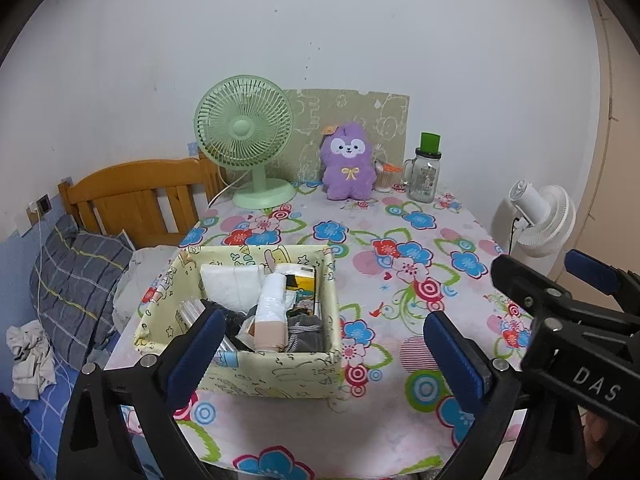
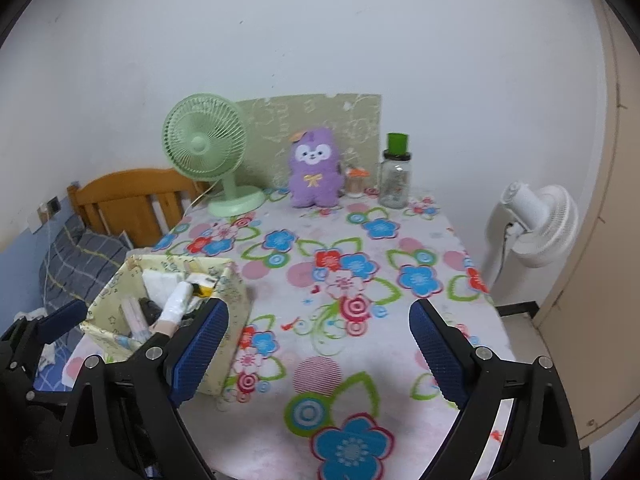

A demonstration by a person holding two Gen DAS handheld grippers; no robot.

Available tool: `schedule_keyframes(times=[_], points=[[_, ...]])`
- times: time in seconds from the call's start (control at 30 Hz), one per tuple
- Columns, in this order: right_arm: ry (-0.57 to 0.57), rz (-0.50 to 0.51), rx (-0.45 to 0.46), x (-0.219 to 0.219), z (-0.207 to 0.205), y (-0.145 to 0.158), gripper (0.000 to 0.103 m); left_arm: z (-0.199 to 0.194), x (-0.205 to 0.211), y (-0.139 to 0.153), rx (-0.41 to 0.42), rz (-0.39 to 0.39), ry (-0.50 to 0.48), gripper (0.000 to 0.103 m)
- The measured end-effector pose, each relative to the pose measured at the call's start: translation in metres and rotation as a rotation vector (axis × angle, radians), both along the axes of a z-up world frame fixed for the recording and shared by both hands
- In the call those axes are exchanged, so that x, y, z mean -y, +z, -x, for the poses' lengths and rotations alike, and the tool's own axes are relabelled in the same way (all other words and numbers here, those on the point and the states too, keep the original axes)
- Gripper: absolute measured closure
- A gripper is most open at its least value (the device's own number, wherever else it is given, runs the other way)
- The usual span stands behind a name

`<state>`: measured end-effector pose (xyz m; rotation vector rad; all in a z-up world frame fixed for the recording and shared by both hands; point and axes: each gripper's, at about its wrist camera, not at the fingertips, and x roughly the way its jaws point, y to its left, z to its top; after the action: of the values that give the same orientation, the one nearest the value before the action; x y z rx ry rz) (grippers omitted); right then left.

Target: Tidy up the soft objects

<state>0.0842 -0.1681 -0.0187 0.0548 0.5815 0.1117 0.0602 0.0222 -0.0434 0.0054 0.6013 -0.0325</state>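
A yellow patterned fabric box point(image 1: 276, 372) point(image 2: 224, 292) stands on the flowered tablecloth at the near left, filled with soft things: white folded cloth point(image 1: 230, 282), a white and pink roll point(image 1: 272, 312) and grey fabric point(image 1: 306, 330). A purple plush toy point(image 1: 349, 166) point(image 2: 316, 170) sits upright at the far edge against a board. My left gripper point(image 1: 324, 354) is open just in front of the box with nothing between its pads. My right gripper point(image 2: 318, 354) is open over the cloth to the right of the box, also holding nothing. The right gripper also shows at the right edge of the left wrist view.
A green desk fan point(image 1: 246, 136) point(image 2: 206, 148), a glass jar with a green lid point(image 1: 426, 172) point(image 2: 396, 176) and a small cup point(image 2: 355, 182) stand along the far edge. A white floor fan point(image 2: 536, 228) is right of the table. A wooden bed with a plaid pillow point(image 1: 76, 280) lies left.
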Motion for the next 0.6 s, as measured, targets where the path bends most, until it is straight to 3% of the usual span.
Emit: schedule_keyframes(times=[0.6], points=[[-0.105, 0.054, 0.125, 0.04, 0.064, 0.025, 0.001, 0.044, 0.019, 0.025, 0.091, -0.025, -0.011, 0.0]])
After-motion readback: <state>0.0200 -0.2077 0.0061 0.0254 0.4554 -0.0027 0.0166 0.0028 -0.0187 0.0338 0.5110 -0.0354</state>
